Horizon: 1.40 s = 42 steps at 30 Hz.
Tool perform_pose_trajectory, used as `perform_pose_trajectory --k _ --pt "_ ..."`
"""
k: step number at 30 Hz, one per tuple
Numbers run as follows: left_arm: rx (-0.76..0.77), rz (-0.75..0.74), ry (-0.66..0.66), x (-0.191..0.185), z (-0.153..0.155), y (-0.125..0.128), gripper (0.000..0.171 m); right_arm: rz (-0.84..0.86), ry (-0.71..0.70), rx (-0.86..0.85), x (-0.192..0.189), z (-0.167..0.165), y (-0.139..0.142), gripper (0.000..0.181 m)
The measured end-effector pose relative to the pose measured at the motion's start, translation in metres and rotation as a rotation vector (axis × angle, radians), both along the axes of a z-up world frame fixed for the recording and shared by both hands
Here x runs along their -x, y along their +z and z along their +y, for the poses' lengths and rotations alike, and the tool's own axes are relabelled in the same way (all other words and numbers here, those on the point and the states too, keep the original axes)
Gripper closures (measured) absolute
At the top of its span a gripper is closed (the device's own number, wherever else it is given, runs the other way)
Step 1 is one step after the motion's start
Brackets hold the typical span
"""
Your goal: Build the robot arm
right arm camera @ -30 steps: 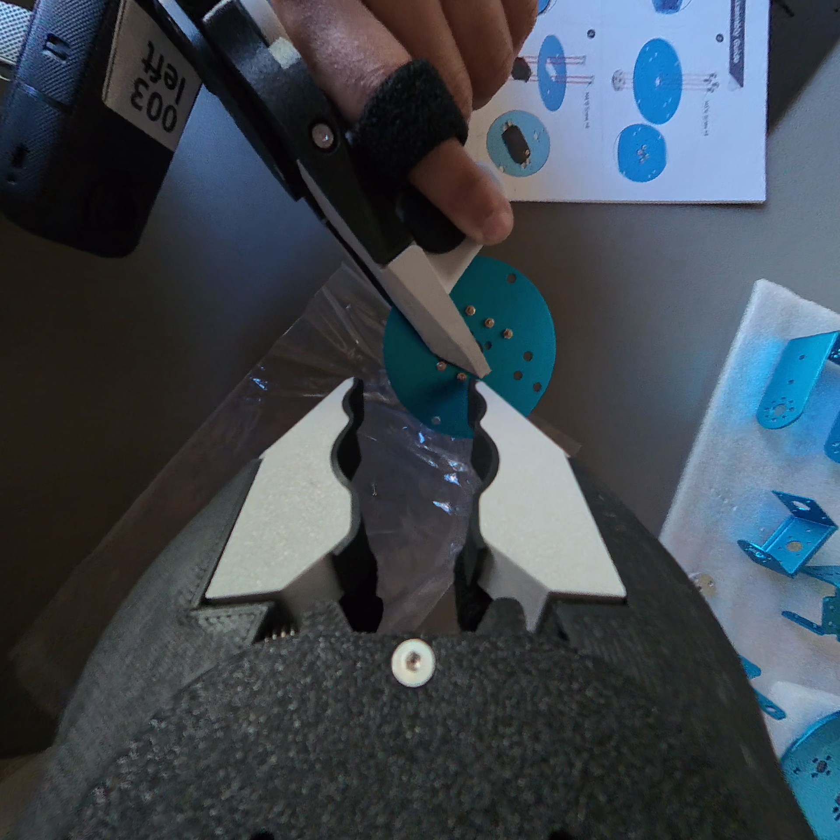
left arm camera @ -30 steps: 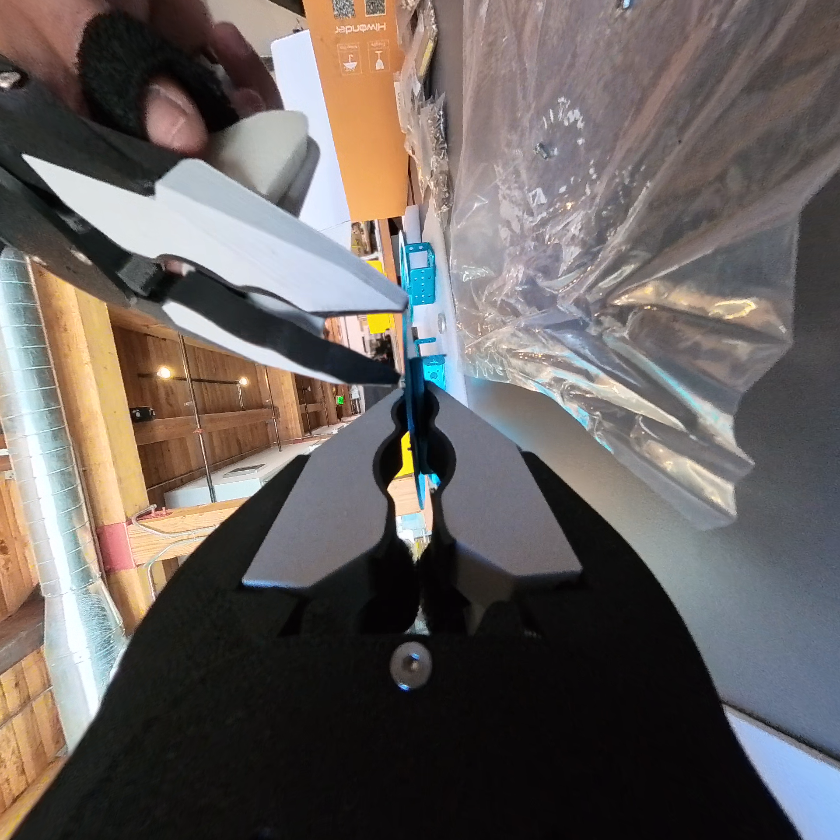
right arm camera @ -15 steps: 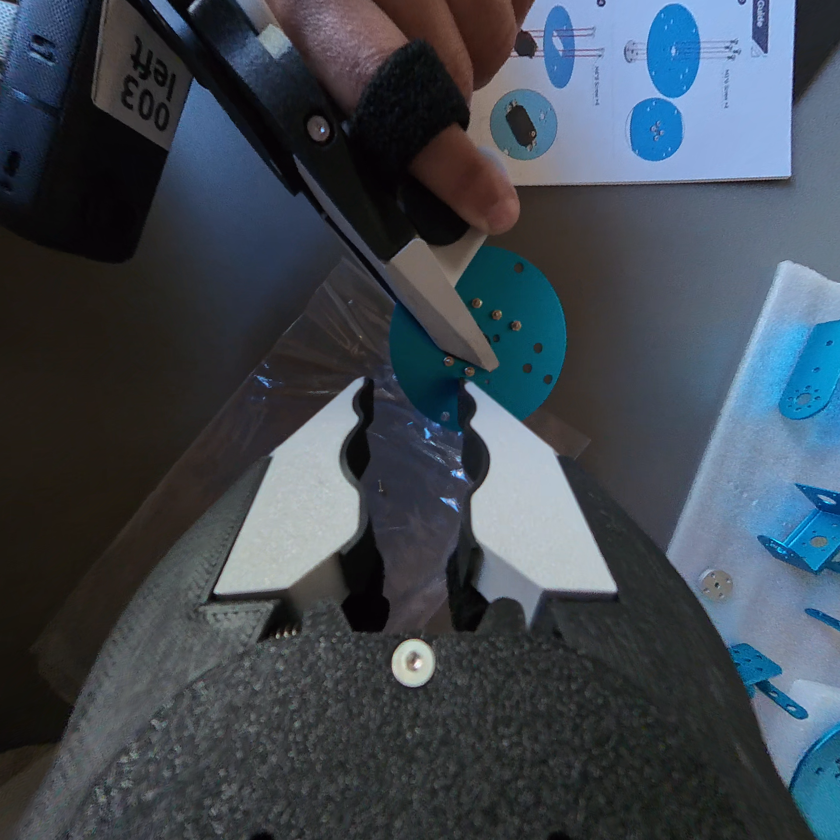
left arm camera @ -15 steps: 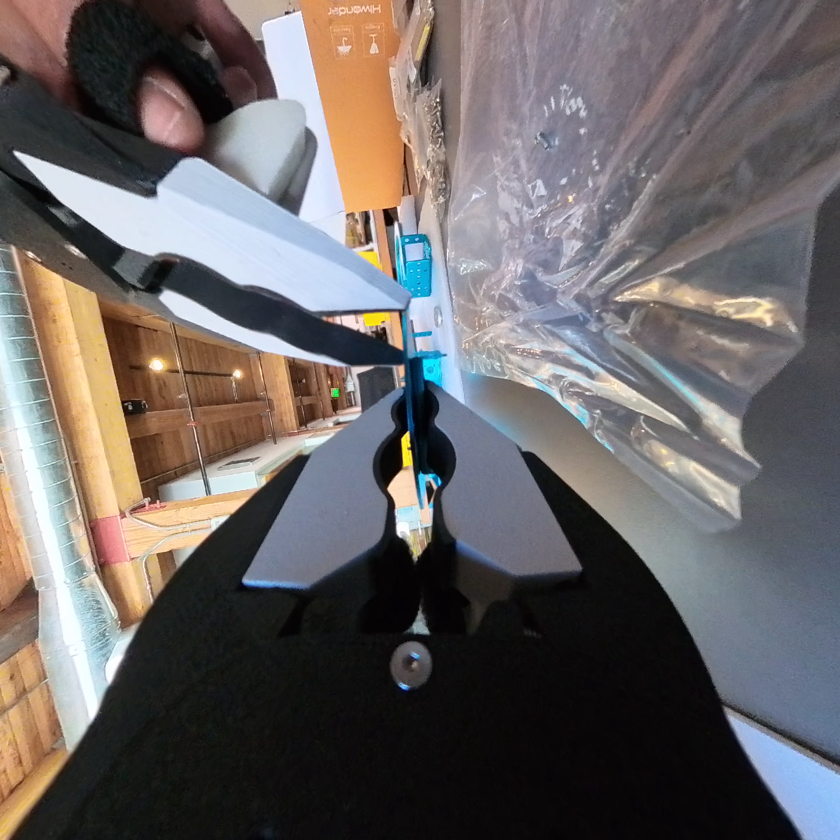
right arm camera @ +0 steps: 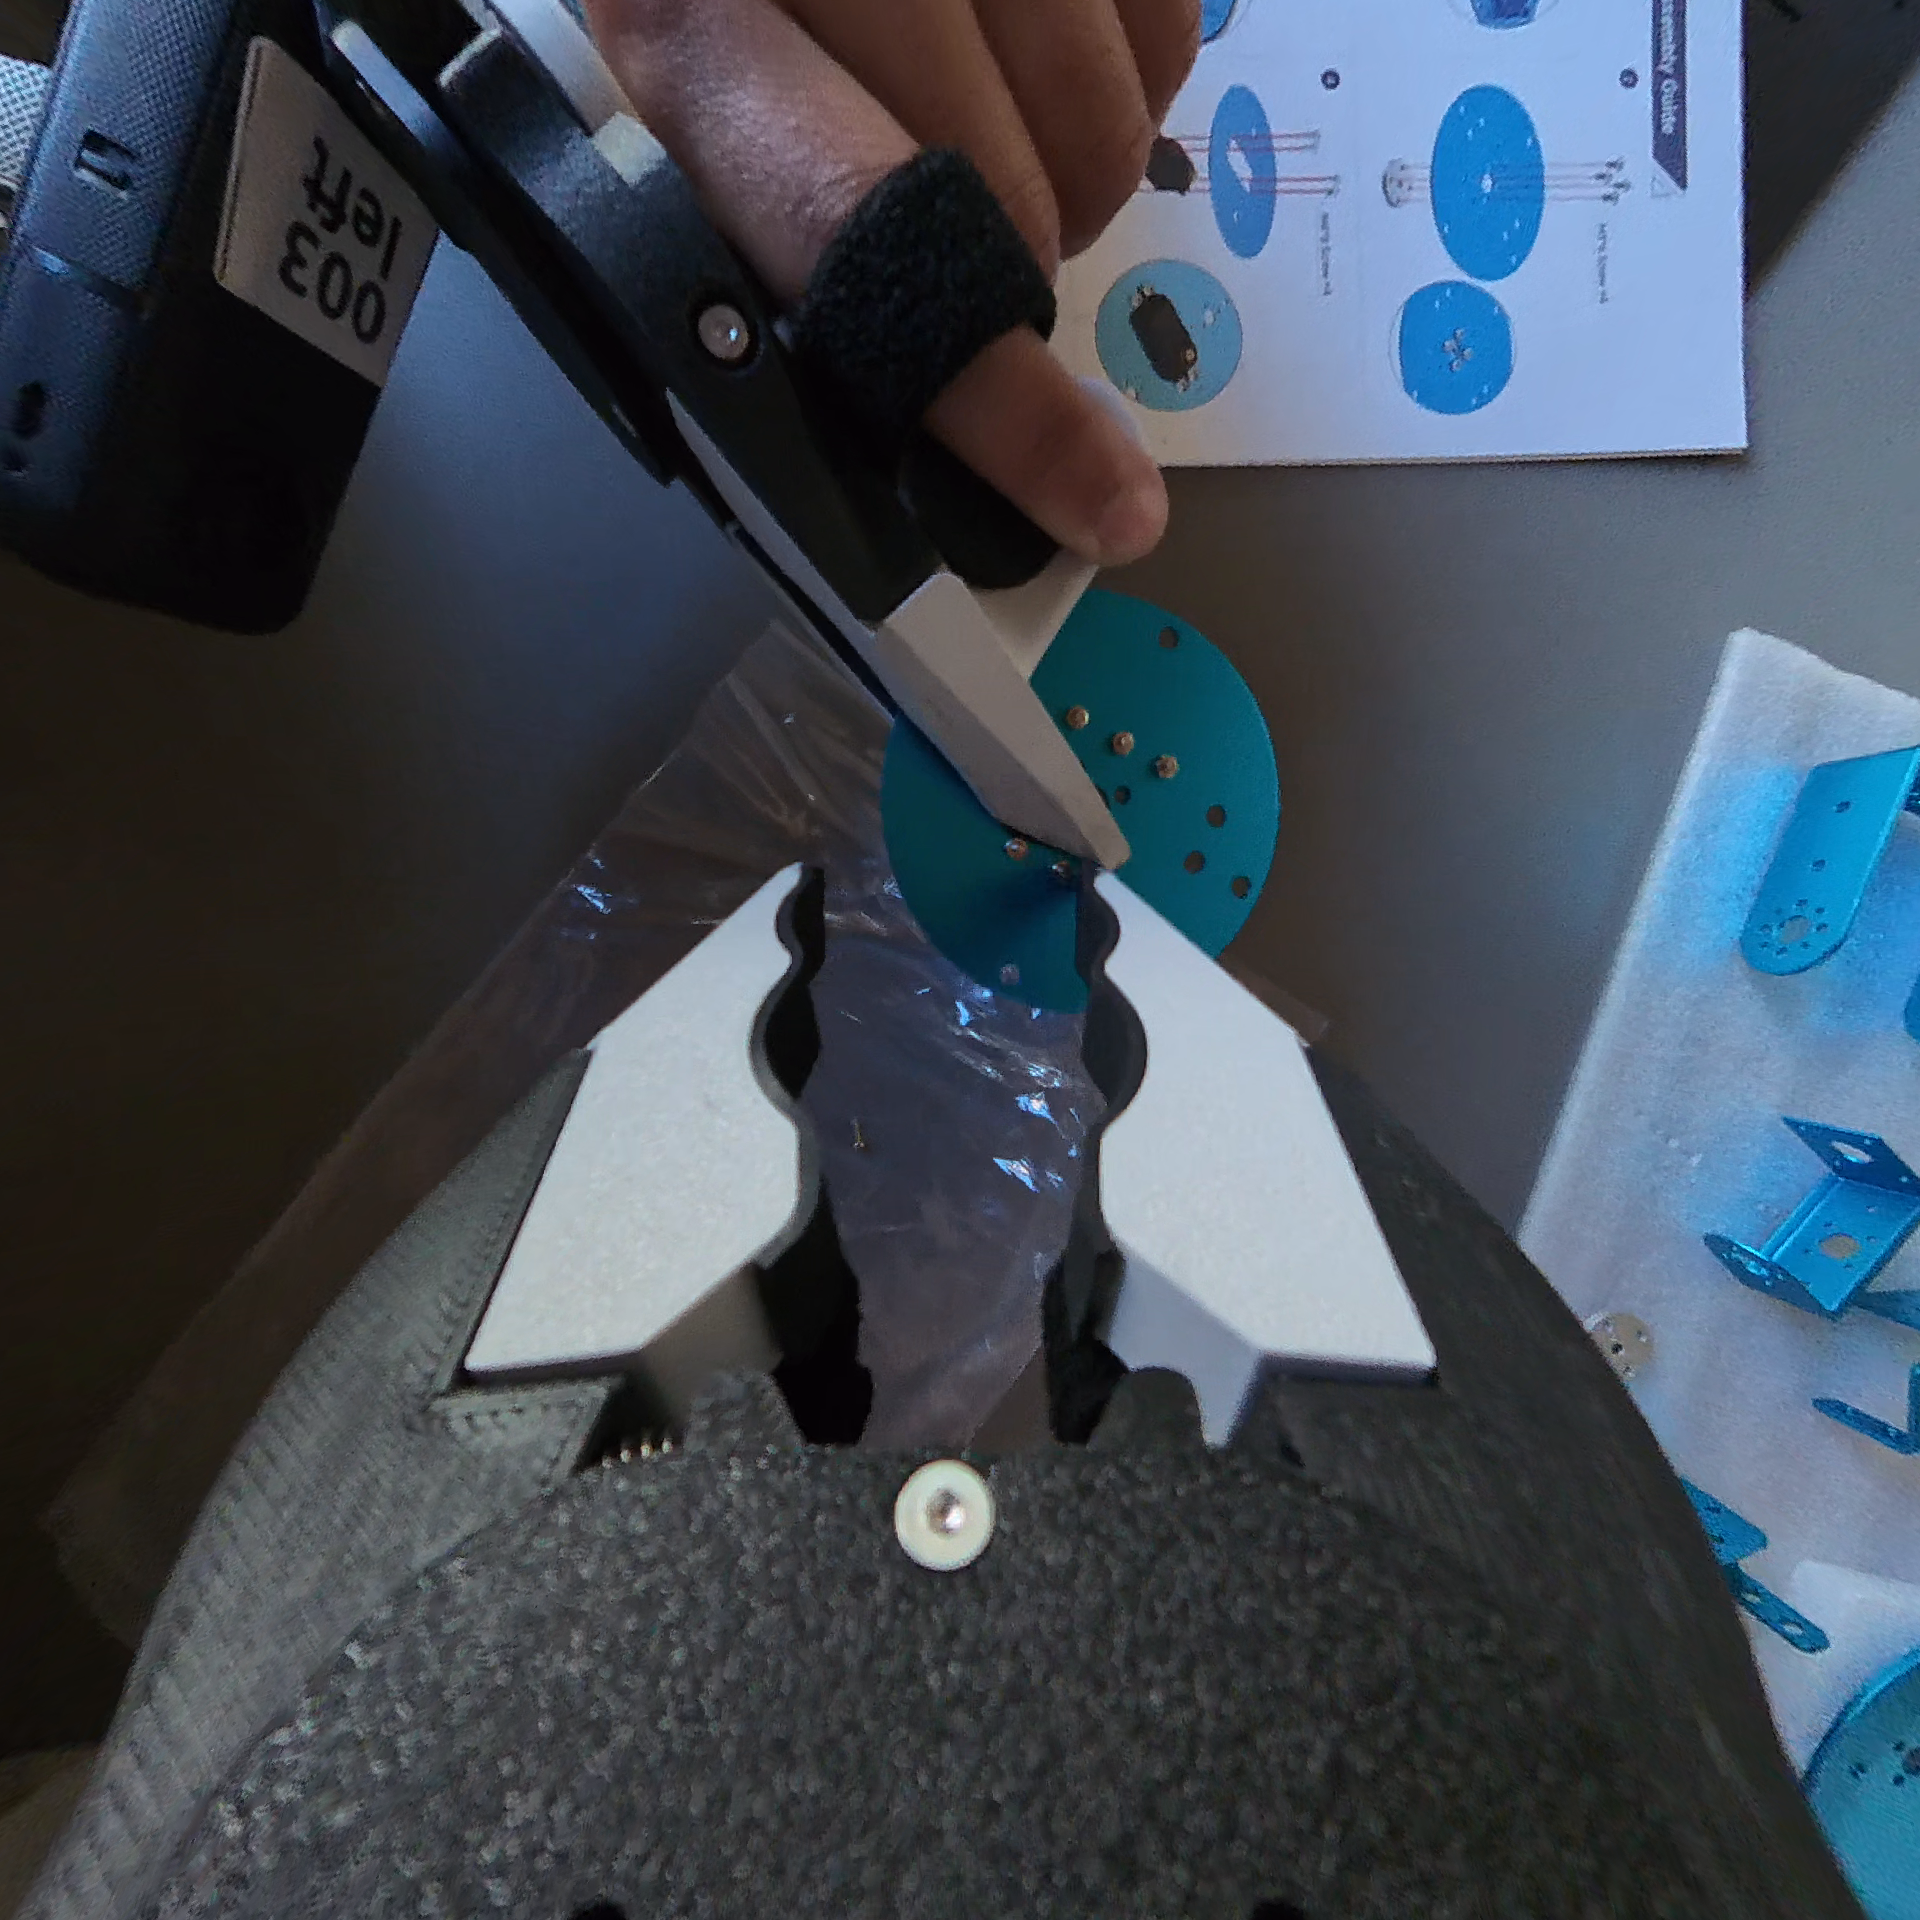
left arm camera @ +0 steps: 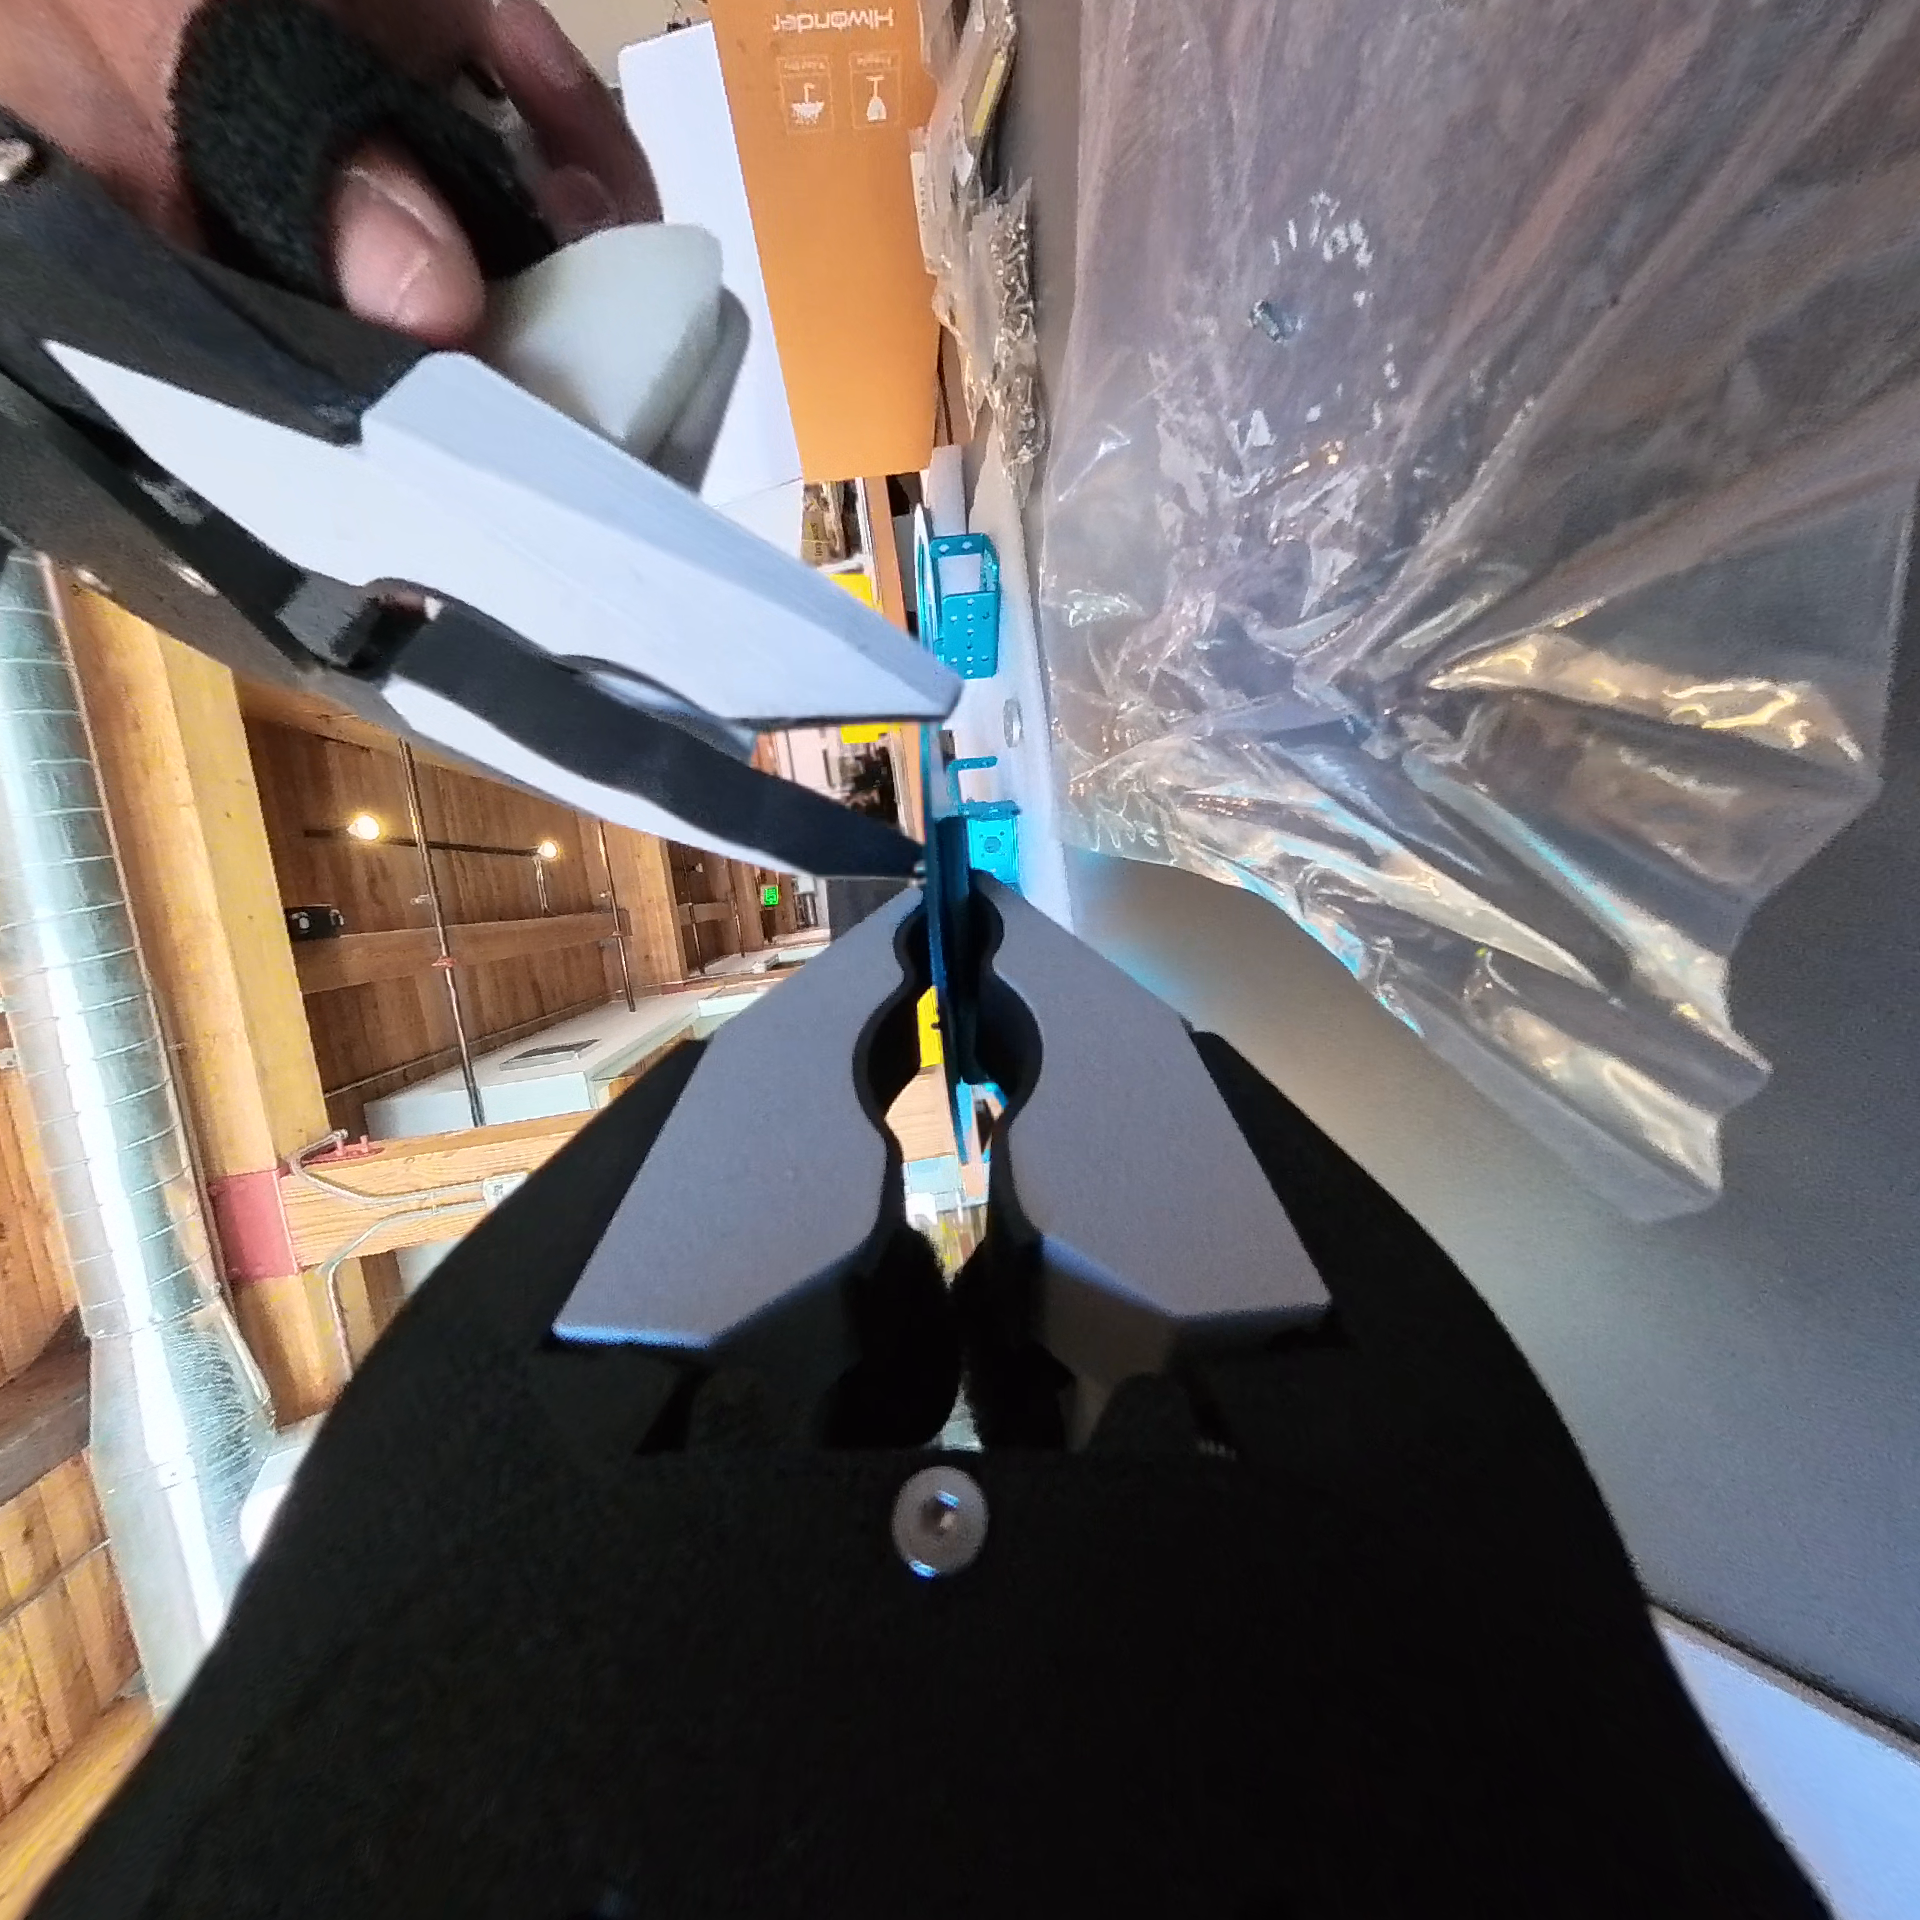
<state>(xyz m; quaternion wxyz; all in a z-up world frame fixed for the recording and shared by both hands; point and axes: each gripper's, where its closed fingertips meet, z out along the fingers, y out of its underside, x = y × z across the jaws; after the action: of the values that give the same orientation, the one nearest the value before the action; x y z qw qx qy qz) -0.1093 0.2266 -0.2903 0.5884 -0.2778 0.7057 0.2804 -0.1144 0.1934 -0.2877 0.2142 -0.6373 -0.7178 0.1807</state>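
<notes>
Disc [right arm camera: 1174,790] is the thing between my two tools: a flat teal metal round with small holes and a few brass-coloured studs, held in the air above the grey desk [right arm camera: 1455,644]. My left gripper [right arm camera: 1101,847] comes down from the upper left with its jaws pressed together on the disc, pinching it across the face near the middle. A hand [right arm camera: 935,208] with a black strap round one finger works that gripper. In the left wrist view the disc [left arm camera: 948,997] shows edge-on as a thin blue line, clamped between the fingers of the left gripper [left arm camera: 951,894].

My right gripper [right arm camera: 951,883] has its jaws spread wide. The lower edge of the disc sits at the tip of one finger; I cannot tell whether they touch. In the left wrist view the right gripper [left arm camera: 930,784] reaches in from the upper left, both finger points close against the disc's face.

A crumpled clear plastic bag [right arm camera: 935,1143] lies on the desk under the spread jaws. Beyond it lies a white instruction sheet [right arm camera: 1455,260] with blue diagrams. To the right, a white foam pad [right arm camera: 1662,1039] carries several blue metal brackets [right arm camera: 1829,1236]. An orange box [left arm camera: 842,260] stands farther back on the desk.
</notes>
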Motion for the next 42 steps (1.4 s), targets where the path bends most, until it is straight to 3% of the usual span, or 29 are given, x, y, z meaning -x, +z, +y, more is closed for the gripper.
perform_pose_trajectory --k 2,4,12,15,22,27,32,36,40,42 --pt "0.009 0.010 -0.003 0.000 0.000 -0.003 0.171 -0.021 -0.001 0.009 -0.002 -0.002 -0.004 0.134" --pt "-0.001 0.014 0.006 0.001 0.002 -0.003 0.171 -0.029 0.011 0.027 -0.006 -0.004 -0.002 0.150" --pt "0.002 0.006 -0.002 0.000 0.000 -0.001 0.171 -0.022 0.001 -0.002 -0.002 -0.001 -0.003 0.135" --pt "-0.010 0.011 0.010 0.001 0.002 -0.002 0.171 -0.014 0.018 0.025 -0.004 -0.004 0.002 0.154" --pt "-0.005 0.005 0.003 0.000 0.000 0.000 0.171 -0.009 -0.002 -0.015 0.001 0.002 -0.002 0.137" --pt "-0.008 0.003 0.007 0.000 0.000 0.000 0.171 -0.014 0.009 0.004 -0.005 -0.001 0.000 0.153" --pt "-0.011 -0.006 0.007 0.001 0.001 0.002 0.171 -0.001 -0.014 -0.038 -0.002 0.007 0.002 0.135" --pt "0.001 0.001 0.010 0.001 0.003 -0.001 0.171 -0.010 -0.011 -0.009 0.000 0.002 -0.003 0.135" --pt "-0.005 0.001 0.034 0.003 0.007 0.000 0.171 0.000 0.010 0.018 -0.002 -0.003 0.001 0.150" --pt "0.000 -0.013 0.036 0.005 0.009 0.003 0.171 -0.003 -0.006 -0.019 -0.003 0.004 0.002 0.144"
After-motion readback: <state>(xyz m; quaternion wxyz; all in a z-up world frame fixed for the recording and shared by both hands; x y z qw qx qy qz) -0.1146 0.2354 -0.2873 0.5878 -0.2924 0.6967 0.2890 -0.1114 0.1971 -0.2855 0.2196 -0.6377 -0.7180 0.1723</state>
